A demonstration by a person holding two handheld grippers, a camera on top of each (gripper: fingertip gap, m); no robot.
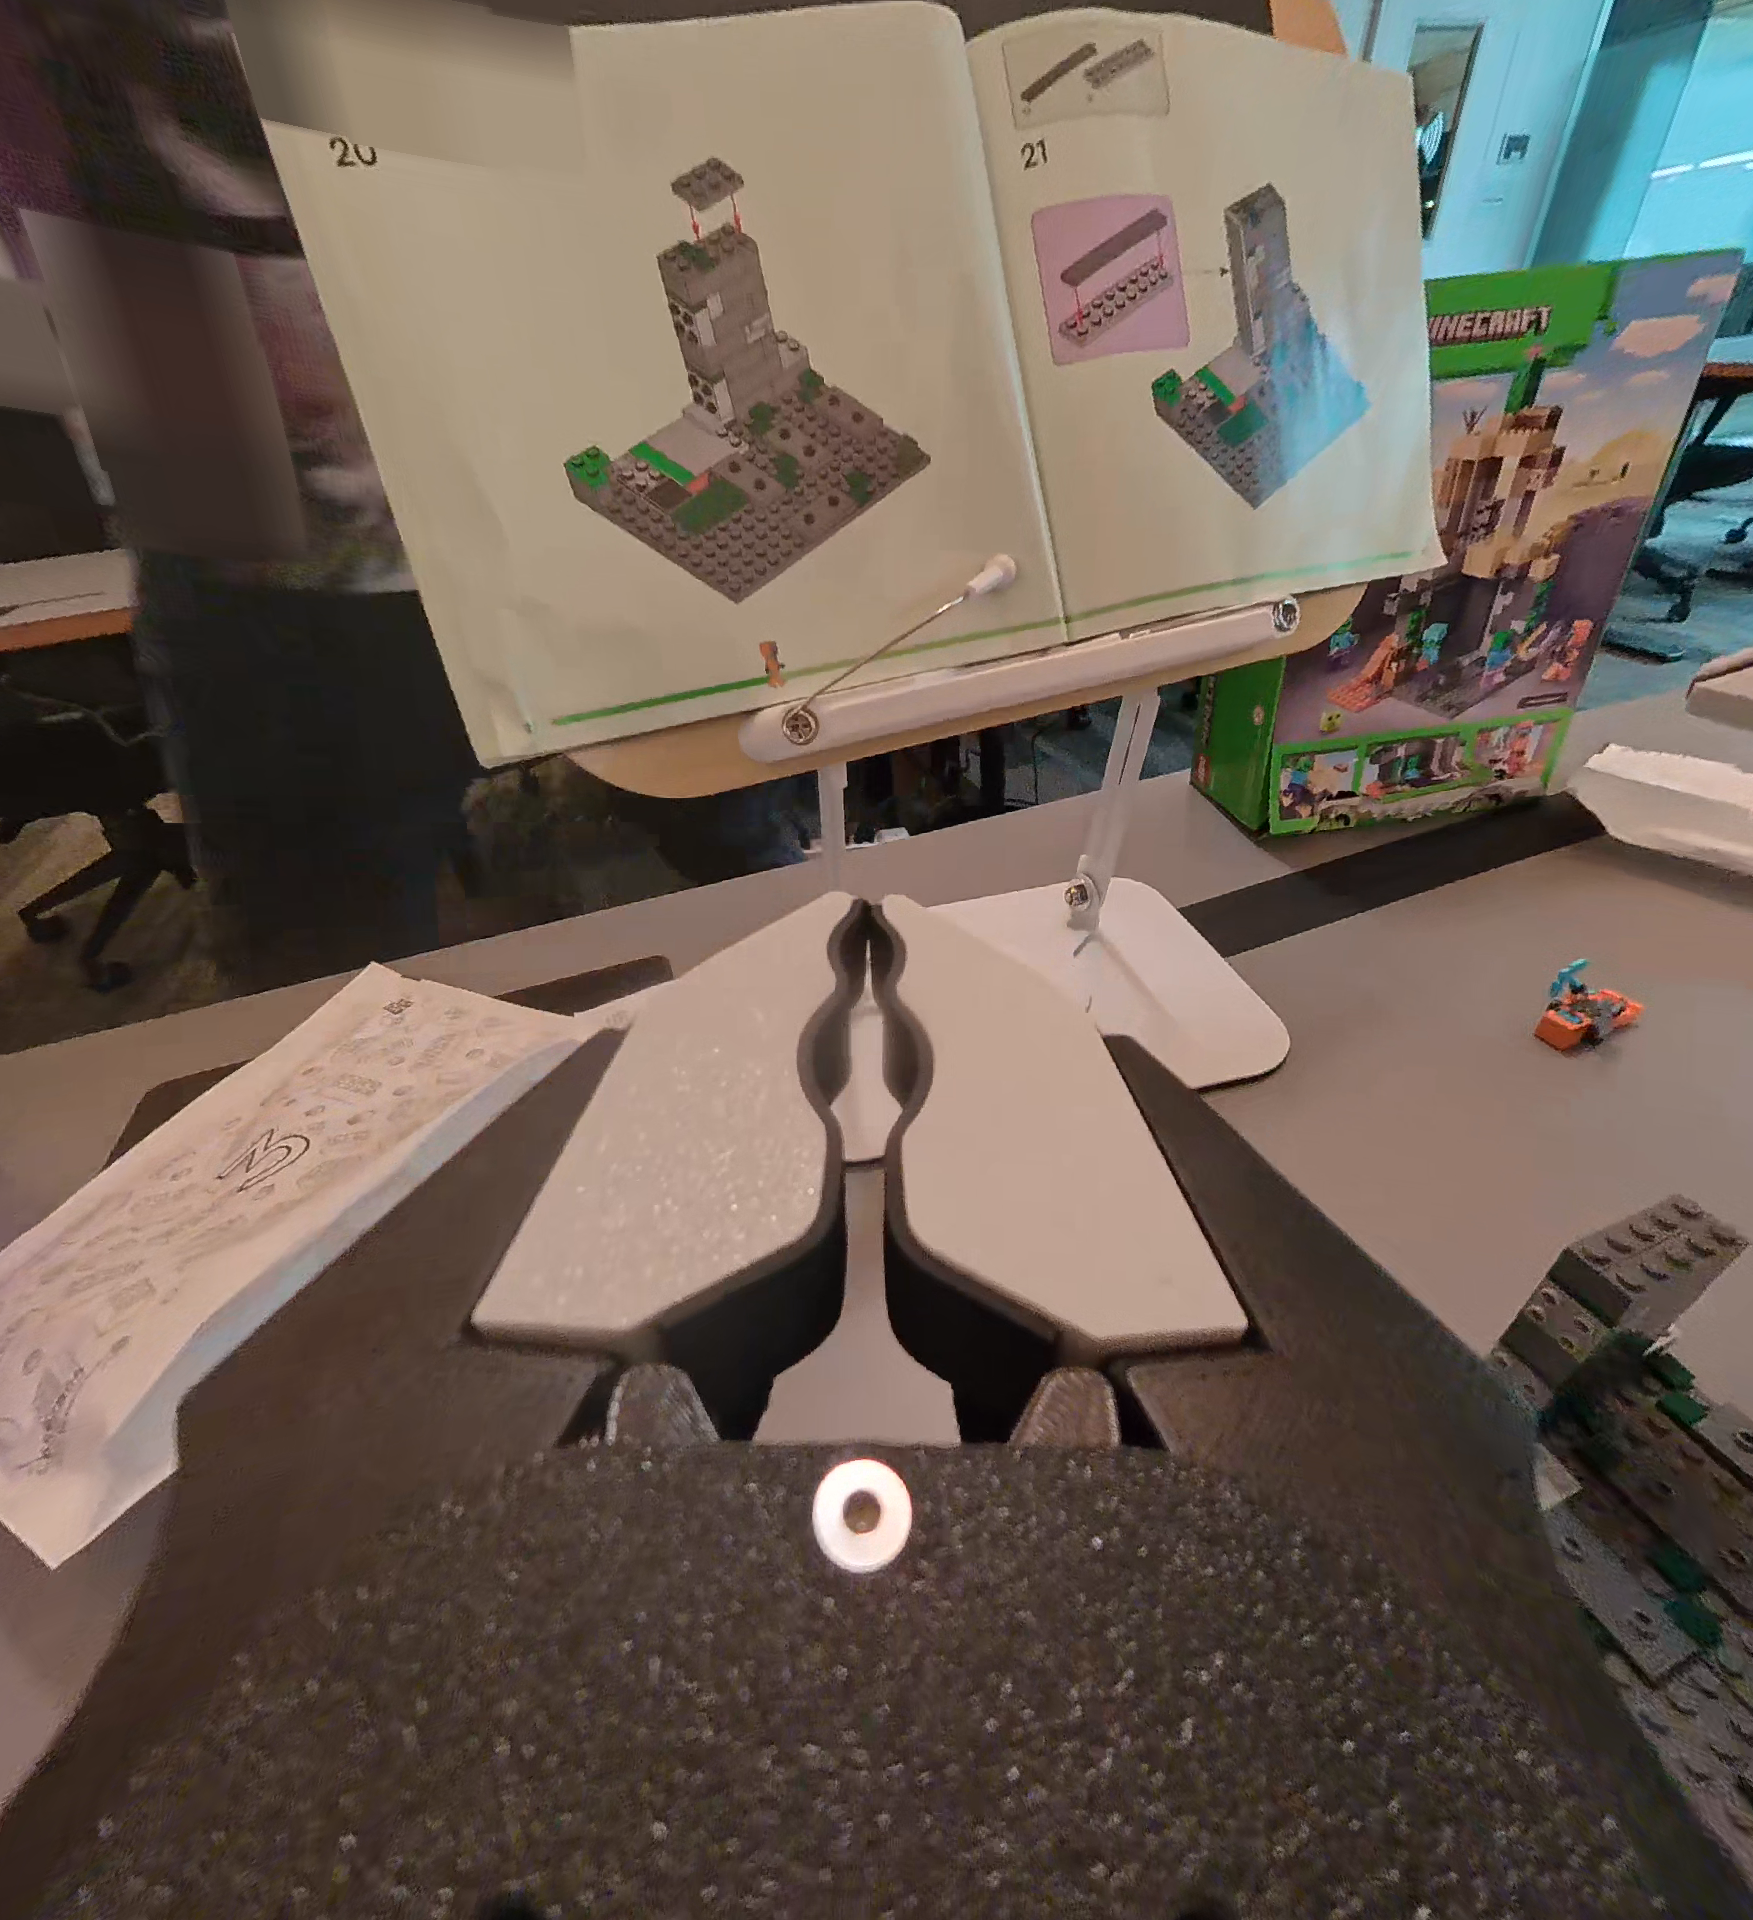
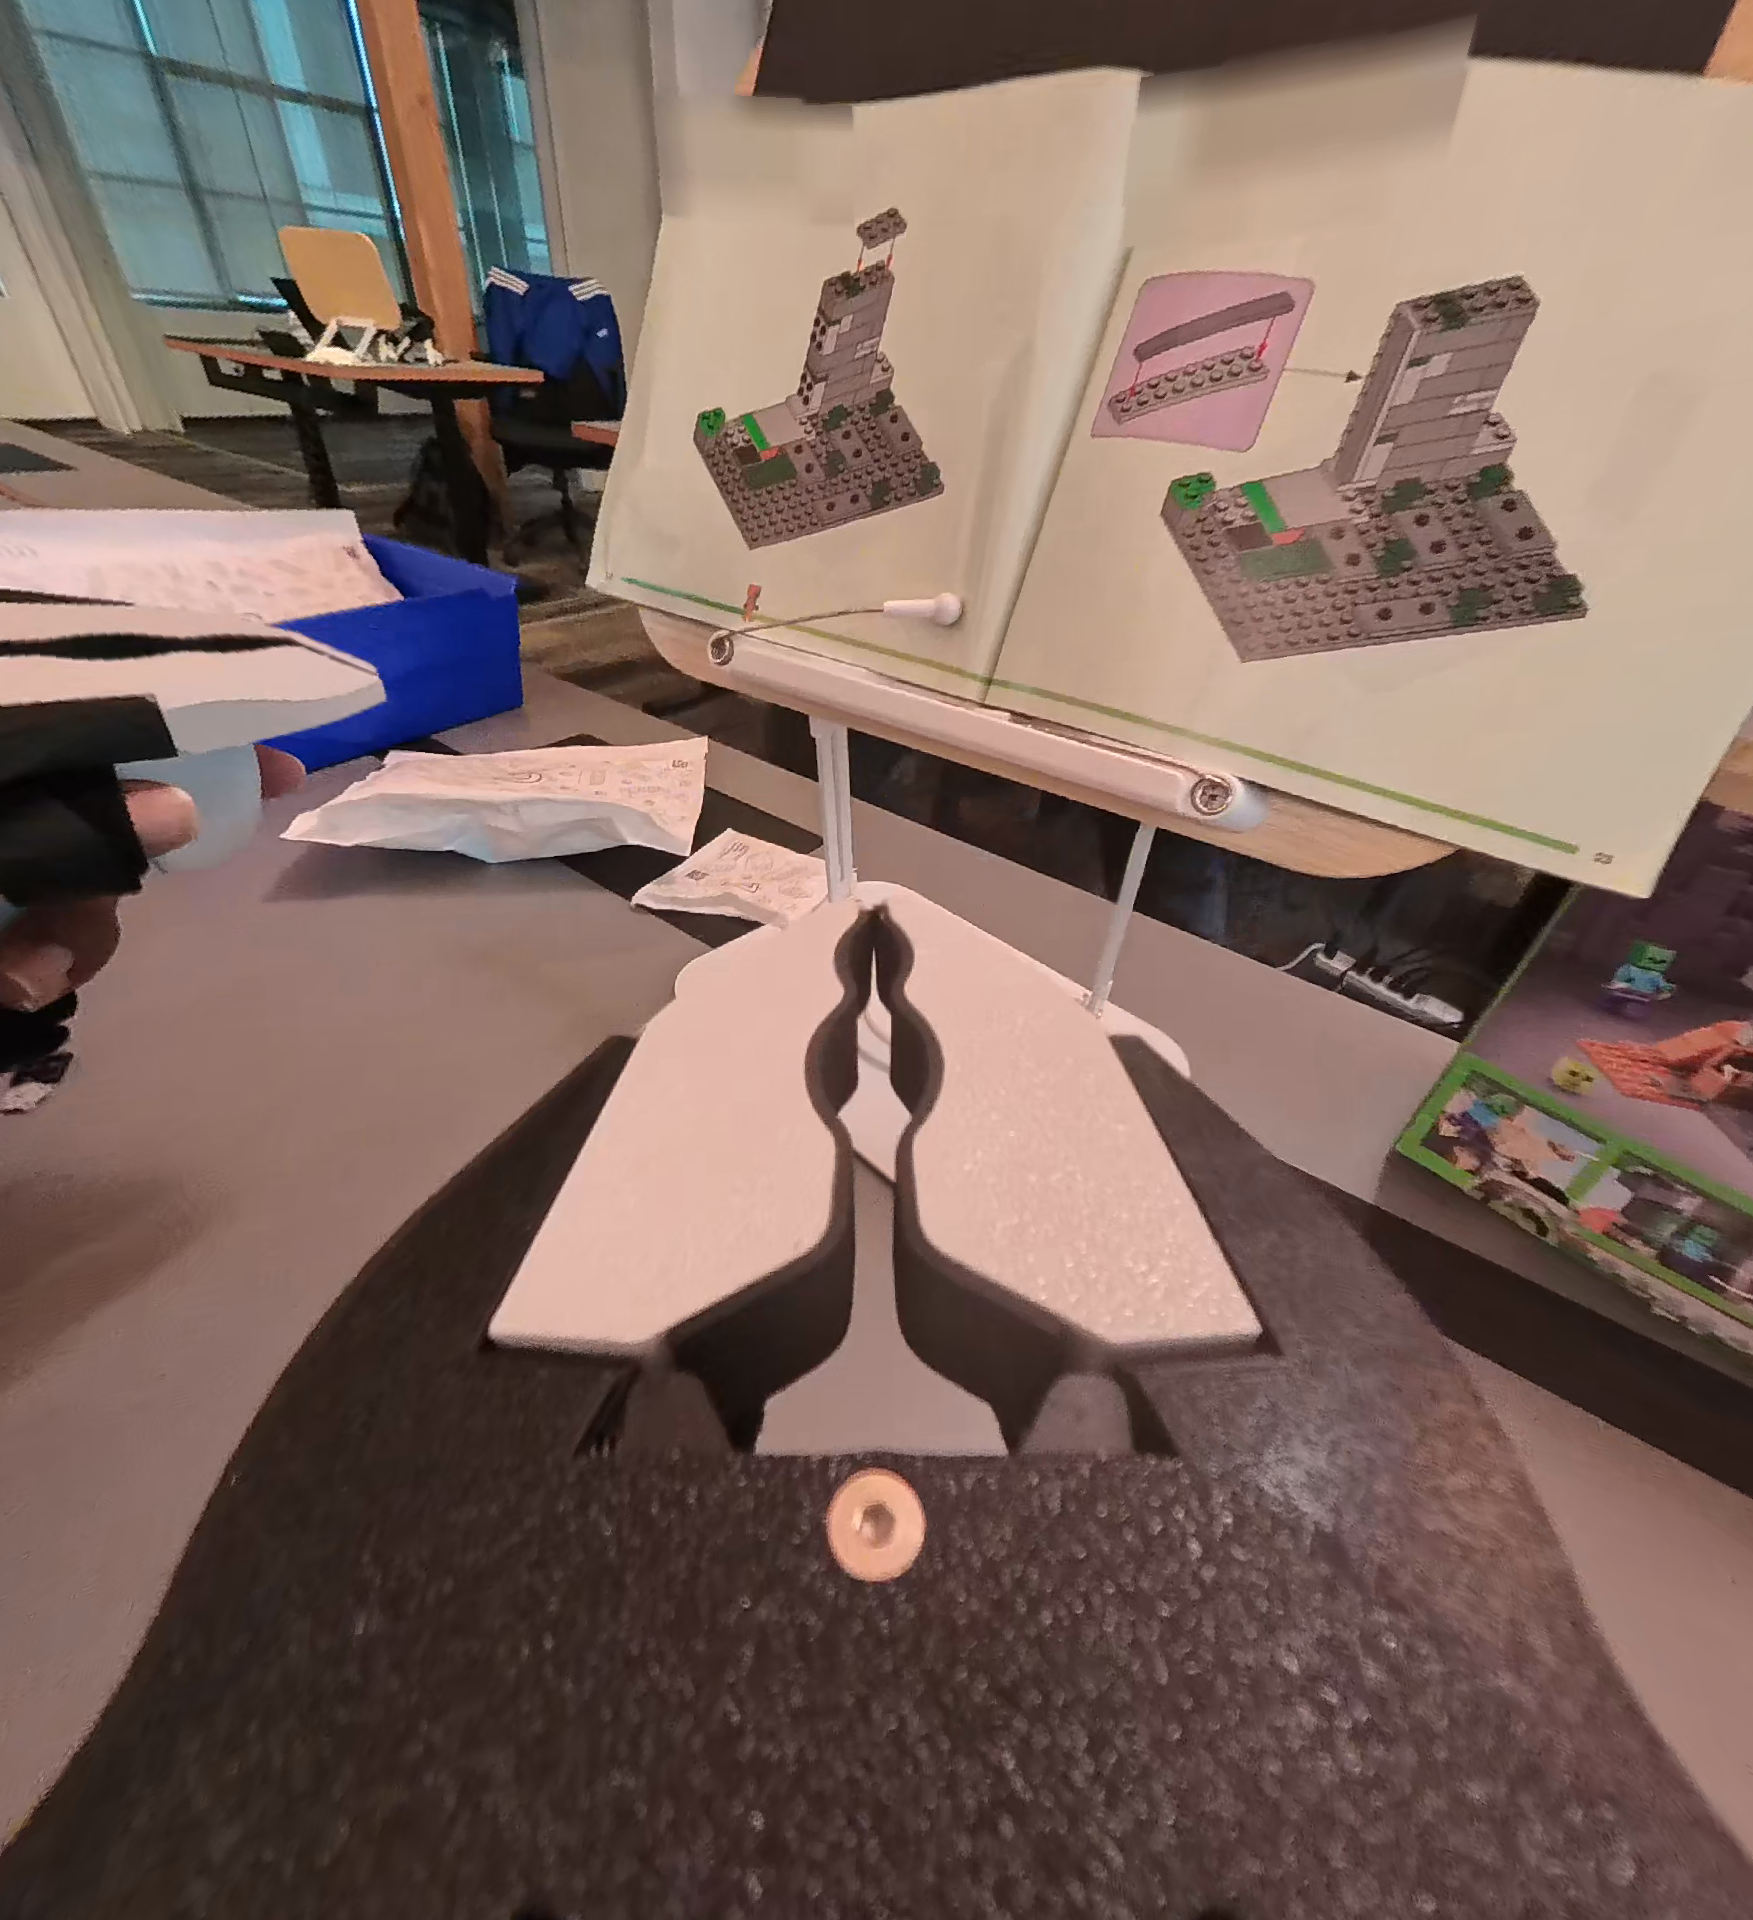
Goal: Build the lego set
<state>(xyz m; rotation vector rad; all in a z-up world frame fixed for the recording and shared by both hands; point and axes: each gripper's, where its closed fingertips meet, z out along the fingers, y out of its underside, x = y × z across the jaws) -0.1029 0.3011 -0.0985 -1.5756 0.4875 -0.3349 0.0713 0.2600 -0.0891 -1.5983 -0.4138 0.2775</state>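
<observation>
Build (image 1: 1620, 1382) tower upright; both grippers' jaws closed, empty.

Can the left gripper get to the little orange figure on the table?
Probably yes. The orange figure lies alone on bare table, ahead and to the right of the left gripper, with nothing between them. The gripper is shut and holds nothing, so it would have to open first.

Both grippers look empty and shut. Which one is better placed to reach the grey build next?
Probably the left gripper. The grey build sits on the table just to its lower right in the left wrist view. The right gripper faces the instruction booklet, and its view shows no build at all.
</observation>
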